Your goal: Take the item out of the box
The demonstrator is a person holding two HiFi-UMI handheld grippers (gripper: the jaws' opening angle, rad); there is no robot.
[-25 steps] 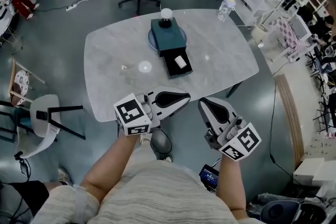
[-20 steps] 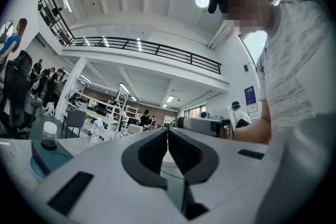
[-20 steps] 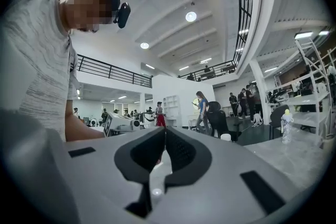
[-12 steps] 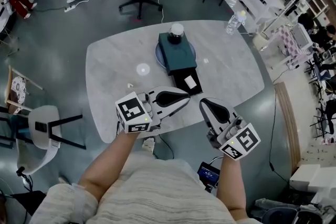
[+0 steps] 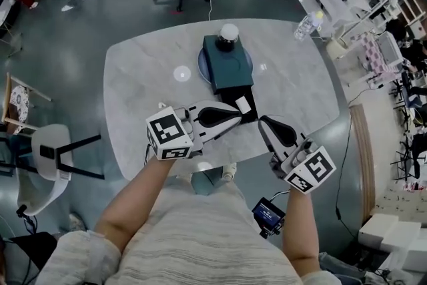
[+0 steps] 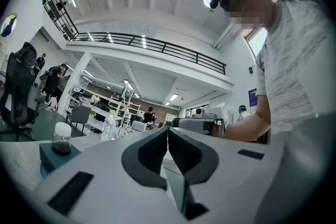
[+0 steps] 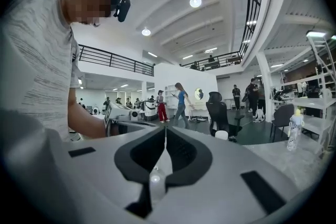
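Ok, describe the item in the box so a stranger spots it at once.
On the grey oval table, a dark teal box sits on a blue plate, its black drawer slid out toward the person. The item is the small white block in that drawer. The other white things lie outside it: a white-lidded jar on the box's top, a disc on the tabletop.

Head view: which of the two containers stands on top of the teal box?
The white-lidded jar, at the far end of the teal box. The clear plastic bottle stands apart, on the bare tabletop near its far right corner.
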